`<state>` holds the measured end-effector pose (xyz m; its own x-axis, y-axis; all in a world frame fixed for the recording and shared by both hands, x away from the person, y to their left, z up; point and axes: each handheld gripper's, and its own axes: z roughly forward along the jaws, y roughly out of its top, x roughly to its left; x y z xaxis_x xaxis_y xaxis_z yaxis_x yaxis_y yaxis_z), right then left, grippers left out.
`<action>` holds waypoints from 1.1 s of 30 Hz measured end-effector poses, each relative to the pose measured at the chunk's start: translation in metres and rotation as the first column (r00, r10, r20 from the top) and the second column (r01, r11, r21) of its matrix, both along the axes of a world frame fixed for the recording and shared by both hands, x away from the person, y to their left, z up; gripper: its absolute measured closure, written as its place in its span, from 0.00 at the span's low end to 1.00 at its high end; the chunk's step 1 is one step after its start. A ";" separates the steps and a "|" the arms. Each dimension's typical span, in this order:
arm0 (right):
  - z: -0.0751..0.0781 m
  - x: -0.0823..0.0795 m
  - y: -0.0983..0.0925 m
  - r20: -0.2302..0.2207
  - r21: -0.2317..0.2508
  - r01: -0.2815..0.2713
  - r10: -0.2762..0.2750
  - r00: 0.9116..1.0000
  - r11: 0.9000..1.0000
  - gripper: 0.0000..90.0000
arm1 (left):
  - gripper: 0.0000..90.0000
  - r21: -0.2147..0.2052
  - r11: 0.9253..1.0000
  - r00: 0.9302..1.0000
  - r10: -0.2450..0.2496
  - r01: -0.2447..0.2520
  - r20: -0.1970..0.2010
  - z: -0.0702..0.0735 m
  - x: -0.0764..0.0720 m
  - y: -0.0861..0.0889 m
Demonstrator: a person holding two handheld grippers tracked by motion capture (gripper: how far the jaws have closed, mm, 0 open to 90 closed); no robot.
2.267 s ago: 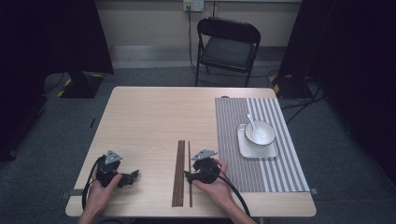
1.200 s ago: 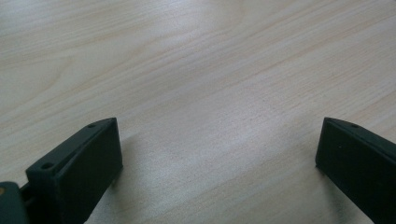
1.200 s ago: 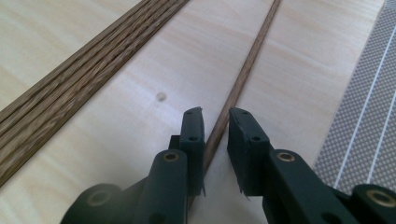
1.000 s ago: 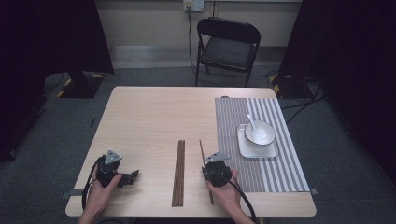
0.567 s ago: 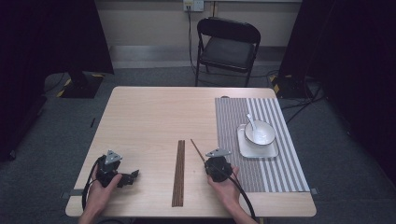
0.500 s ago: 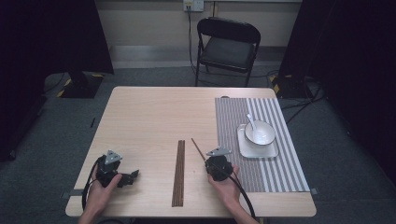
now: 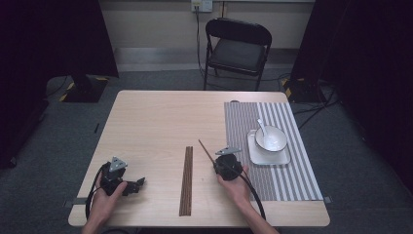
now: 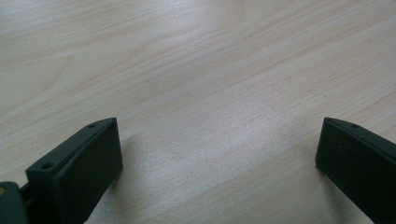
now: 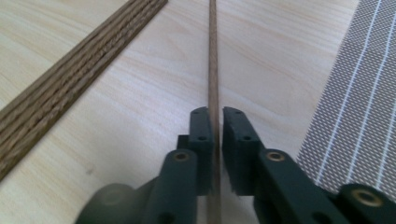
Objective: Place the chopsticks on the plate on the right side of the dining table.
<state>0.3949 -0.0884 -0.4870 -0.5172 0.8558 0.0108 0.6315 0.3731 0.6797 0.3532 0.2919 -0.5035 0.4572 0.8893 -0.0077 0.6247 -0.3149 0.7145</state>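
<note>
High view – chopstick (image 7: 206, 150) held by right tongs (image 7: 225, 163), between remaining sticks (image 7: 186, 180) and mat (image 7: 272, 146) on desk (image 7: 156, 126).

Left gripper view – left tongs (image 8: 217, 158) wide, empty.

Right gripper view – jaws just eased, narrow about chopstick (image 9: 213, 84). Step judged: carrying stick; next, placement beside bowl (image 7: 271, 139).

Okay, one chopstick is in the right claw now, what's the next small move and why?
Probably carry it rightward toward the striped placemat. The right claw is closed on a single chopstick, which angles away from the remaining chopsticks on the table, and the bowl with its spoon already sits on the mat. The left claw rests open.
</note>
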 end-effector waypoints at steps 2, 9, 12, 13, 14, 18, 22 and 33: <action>0.000 -0.005 -0.002 0.003 -0.008 -0.010 0.010 1.000 1.000 0.83 | 0.00 0.000 1.000 1.000 0.000 0.000 0.000 0.000 0.000 0.000; -0.001 -0.027 -0.014 0.017 -0.017 -0.027 0.027 0.999 0.999 0.79 | 0.00 -0.002 1.000 1.000 0.001 -0.001 0.001 0.000 0.000 0.000; -0.001 -0.032 -0.017 0.014 -0.005 -0.017 0.018 1.000 1.000 0.83 | 0.00 0.004 1.000 1.000 -0.003 0.003 -0.001 0.000 0.000 0.000; -0.001 -0.032 -0.016 0.018 -0.007 -0.017 0.017 1.000 1.000 0.86 | 0.00 0.000 1.000 1.000 0.000 0.000 0.000 0.000 0.000 0.000; -0.001 -0.032 -0.016 0.012 -0.001 -0.024 0.024 1.000 1.000 0.90 | 0.00 0.001 1.000 1.000 0.000 0.000 0.000 0.000 0.000 0.000; -0.001 -0.030 -0.013 0.008 0.004 -0.007 0.007 1.000 1.000 0.92 | 0.00 0.000 1.000 1.000 0.000 0.000 0.000 0.000 0.000 0.000; -0.001 -0.025 -0.011 0.011 0.008 -0.004 0.004 1.000 1.000 0.89 | 0.00 0.000 1.000 1.000 0.000 0.000 0.000 0.000 0.000 0.000; -0.001 -0.021 -0.010 0.008 0.018 -0.001 0.001 1.000 1.000 0.95 | 0.00 0.001 1.000 1.000 0.000 0.000 0.000 0.000 0.000 0.000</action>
